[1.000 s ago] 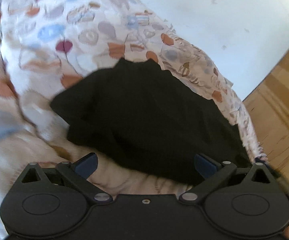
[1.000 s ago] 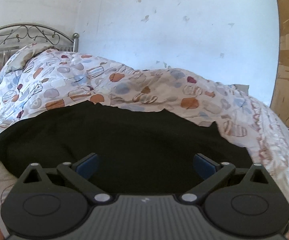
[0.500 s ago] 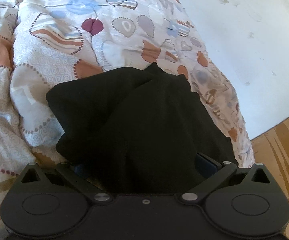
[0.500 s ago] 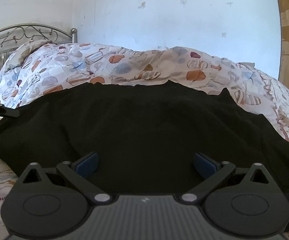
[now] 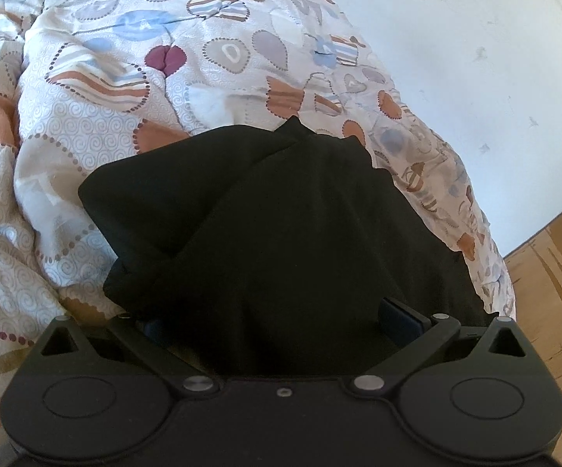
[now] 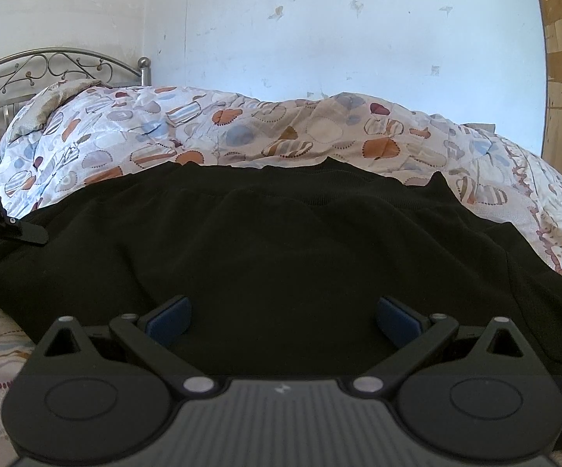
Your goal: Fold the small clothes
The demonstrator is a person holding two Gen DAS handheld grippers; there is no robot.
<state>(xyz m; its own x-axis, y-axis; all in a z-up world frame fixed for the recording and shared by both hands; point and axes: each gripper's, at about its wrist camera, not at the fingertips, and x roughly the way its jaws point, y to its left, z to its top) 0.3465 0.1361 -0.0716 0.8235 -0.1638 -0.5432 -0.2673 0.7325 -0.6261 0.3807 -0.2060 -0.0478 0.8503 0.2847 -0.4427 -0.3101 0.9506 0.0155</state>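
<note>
Left wrist view: the left gripper (image 5: pixel 281 321) has its fingers spread wide, with a bunched fold of the black garment (image 5: pixel 281 225) lying between them and hiding the left pad; whether it is pinched cannot be told. The garment lies on the patterned quilt (image 5: pixel 98 78) near the bed's right edge, beside the wooden floor (image 5: pixel 553 272). Right wrist view: the right gripper (image 6: pixel 282 317) is spread open, low over the garment (image 6: pixel 281 241), gripping nothing. Behind stand a metal headboard (image 6: pixel 47 66) and white wall (image 6: pixel 339 39).

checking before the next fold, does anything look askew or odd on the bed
The black garment lies rumpled, with an uneven diagonal overlap in the left wrist view. Its edge drapes over the open left tongs, hiding one fingertip. The quilt beneath is lumpy. Nothing looks damaged.
</note>
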